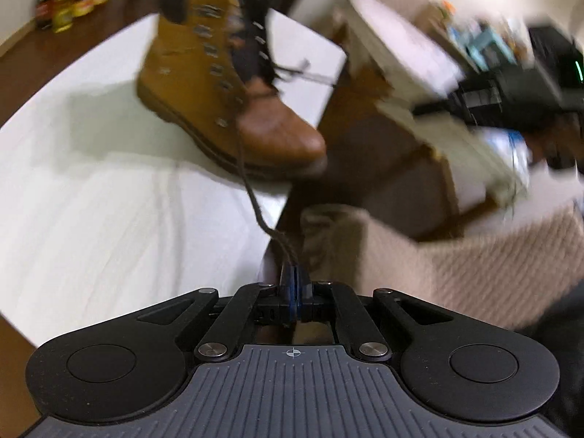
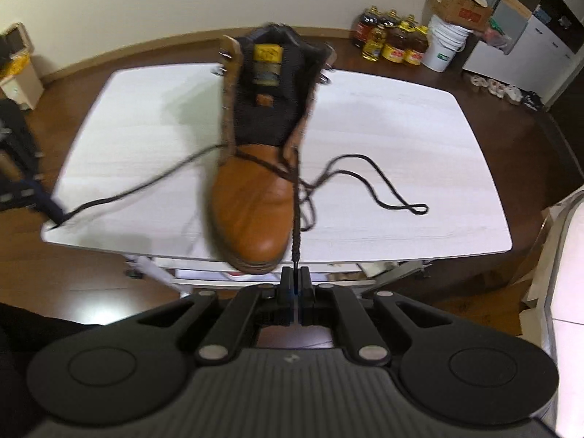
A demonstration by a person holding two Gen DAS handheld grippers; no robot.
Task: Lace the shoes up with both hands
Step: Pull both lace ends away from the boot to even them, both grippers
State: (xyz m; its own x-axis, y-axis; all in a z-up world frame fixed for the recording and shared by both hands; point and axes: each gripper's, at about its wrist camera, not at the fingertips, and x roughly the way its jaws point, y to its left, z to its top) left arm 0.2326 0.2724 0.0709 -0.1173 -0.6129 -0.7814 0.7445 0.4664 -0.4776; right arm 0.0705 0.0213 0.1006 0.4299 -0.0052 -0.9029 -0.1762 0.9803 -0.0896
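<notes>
With your left gripper (image 1: 295, 273) and right gripper (image 2: 295, 273) each pinching a bootlace (image 2: 296, 204) end, pull both evenly so the tan boot (image 2: 255, 168) stays put on the white table (image 2: 401, 127).

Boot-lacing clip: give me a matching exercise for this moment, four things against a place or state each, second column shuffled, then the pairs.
Things:
1. boot
2. left gripper
3. cooking-oil bottles
4. loose lace loop

Places or states:
A. lying slack on the white table, to the right of the toe
B. standing on the floor by the wall
C. on the table, toe over the near edge, tongue exposed, upper eyelets empty
D. shut on a lace end that runs taut to the boot

Pairs: 1-C, 2-D, 3-B, 4-A
</notes>
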